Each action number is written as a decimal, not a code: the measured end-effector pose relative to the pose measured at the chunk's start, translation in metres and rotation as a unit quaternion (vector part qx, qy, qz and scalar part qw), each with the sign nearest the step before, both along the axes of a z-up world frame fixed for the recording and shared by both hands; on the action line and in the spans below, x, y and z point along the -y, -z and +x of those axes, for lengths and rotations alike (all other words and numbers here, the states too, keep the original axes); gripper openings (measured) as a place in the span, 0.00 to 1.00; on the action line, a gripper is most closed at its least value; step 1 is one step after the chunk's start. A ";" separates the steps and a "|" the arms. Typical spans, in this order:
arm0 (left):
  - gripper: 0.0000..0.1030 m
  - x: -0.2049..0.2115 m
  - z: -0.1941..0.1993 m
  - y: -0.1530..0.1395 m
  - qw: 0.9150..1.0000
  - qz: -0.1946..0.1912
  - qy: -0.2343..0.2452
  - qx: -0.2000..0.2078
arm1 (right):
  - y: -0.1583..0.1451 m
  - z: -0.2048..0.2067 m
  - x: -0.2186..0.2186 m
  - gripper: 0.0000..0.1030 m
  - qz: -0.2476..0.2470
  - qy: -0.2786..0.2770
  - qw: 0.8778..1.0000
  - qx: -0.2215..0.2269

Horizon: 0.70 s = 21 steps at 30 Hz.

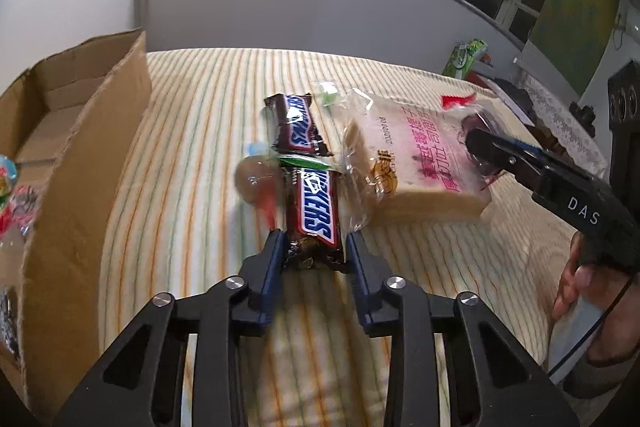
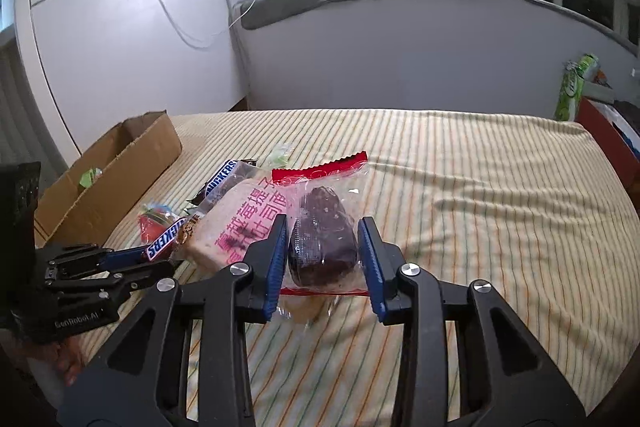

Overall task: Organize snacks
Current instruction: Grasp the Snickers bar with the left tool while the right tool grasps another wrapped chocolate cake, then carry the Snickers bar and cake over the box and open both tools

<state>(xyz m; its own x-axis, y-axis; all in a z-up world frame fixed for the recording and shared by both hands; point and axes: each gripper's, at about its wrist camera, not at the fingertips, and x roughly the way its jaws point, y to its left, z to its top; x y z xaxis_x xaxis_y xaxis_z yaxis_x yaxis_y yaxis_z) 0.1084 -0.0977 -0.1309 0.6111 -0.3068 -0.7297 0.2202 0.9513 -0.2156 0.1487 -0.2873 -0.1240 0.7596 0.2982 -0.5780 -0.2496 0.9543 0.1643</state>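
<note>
Squarely at the centre of the left wrist view, a Snickers bar [image 1: 314,213] lies lengthwise on the striped bedspread [image 1: 208,99], its near end pinched between the blue pads of the left tongs [image 1: 312,247]. A second Snickers bar [image 1: 298,123] lies just beyond it, end to end, with a blurred clear-wrapped sweet [image 1: 256,179] against the left side of the nearer bar. To the right rests a wrapped slice of toast with pink lettering [image 1: 416,163], touching the bars' wrappers. At the centre of the right wrist view, the right tongs [image 2: 323,247] squeeze a dark chocolate-coloured cake in a clear packet with a red serrated edge [image 2: 322,239], which lies on top of the toast packet's right edge. An open cardboard box [image 1: 80,163] stands at the left edge of the bedspread, already holding a few wrapped snacks. A green packet [image 2: 576,87] stands at the far right, beyond the bed.
</note>
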 end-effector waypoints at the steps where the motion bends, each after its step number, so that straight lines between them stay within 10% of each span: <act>1: 0.26 -0.001 -0.001 -0.001 1.000 -0.001 -0.001 0.001 | -0.001 -0.006 0.002 0.35 0.005 0.006 1.000 0.002; 21: 0.26 -0.023 -0.057 -0.011 0.999 -0.023 0.001 0.026 | 0.015 -0.091 -0.003 0.35 0.045 0.054 0.998 0.007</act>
<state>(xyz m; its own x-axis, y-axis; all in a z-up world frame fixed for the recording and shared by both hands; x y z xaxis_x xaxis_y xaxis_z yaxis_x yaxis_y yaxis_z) 0.0510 -0.0746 -0.1203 0.6465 -0.3405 -0.6827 0.2347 0.9402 -0.2467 0.0579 -0.2846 -0.1389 0.7981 0.2637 -0.5418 -0.1488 0.9576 0.2468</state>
